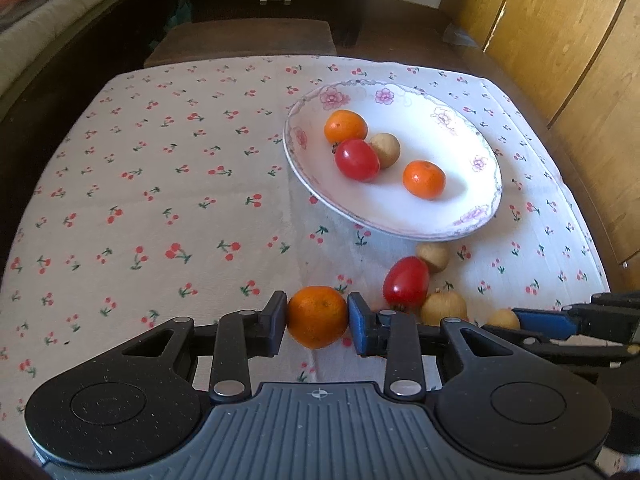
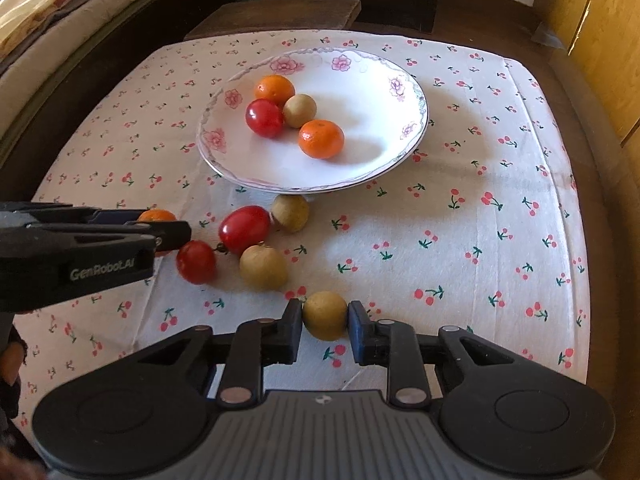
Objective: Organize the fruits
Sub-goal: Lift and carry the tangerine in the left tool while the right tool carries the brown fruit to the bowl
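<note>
Cherry-print table [image 2: 440,240]: plate [image 2: 408,92] at 12 o'clock of both my tools. Left tool [image 1: 317,317] pinches an orange [image 1: 317,316]; right tool [image 2: 325,316] pinches a longan [image 2: 325,315]. Loose tomatoes [image 2: 244,229] and longans lie between tools and plate; right tool is nearer.

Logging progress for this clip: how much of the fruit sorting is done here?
Roughly halfway. Done: four fruits sit in the plate. In hand: the left gripper is shut on an orange, and the right gripper is shut on a tan fruit, both near the cloth. Left: two tomatoes and two tan fruits on the cloth.
</note>
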Tool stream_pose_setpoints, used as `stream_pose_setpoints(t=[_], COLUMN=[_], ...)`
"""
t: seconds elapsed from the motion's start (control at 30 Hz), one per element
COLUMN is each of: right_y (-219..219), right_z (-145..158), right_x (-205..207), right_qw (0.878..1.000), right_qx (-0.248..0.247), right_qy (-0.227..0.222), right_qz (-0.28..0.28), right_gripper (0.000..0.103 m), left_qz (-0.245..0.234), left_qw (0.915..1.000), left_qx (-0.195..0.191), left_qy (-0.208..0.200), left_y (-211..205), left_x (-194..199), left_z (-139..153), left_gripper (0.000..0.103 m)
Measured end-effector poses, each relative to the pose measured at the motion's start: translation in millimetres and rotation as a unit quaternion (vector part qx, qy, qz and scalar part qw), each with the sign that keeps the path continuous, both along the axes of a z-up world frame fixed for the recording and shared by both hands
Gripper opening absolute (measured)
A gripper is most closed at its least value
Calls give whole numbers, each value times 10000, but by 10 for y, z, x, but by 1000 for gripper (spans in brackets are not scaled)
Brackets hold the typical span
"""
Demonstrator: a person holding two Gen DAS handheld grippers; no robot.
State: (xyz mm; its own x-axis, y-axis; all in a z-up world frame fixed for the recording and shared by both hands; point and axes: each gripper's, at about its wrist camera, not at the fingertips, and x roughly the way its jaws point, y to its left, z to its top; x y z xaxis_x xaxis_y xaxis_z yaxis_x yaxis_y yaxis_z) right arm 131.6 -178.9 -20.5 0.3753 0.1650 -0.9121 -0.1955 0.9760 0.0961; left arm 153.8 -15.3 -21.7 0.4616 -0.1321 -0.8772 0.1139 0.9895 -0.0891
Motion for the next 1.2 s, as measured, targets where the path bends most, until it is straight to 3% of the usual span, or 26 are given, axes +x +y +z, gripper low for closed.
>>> stream_pose_setpoints(t=[0.27,0.53,1.2], right_y=[26,178,225], right_z=[67,54,-36], right_x=[-149,-285,-266], right_qw=[9999,9997,9993], right_qx=[132,-58,-257], right_qy=[-70,-87,-51], right_qz=[-12,240,275], right_gripper=[27,27,27], left_qz=[-133,-377,-649], left_qw=[9999,9992,9976], left_qx=[-101,-92,232], left_qy=[39,43,63], left_y=[47,-45,-188], left_x=[-245,-427,-473], left_z=[34,25,-93], left_gripper=[41,41,42])
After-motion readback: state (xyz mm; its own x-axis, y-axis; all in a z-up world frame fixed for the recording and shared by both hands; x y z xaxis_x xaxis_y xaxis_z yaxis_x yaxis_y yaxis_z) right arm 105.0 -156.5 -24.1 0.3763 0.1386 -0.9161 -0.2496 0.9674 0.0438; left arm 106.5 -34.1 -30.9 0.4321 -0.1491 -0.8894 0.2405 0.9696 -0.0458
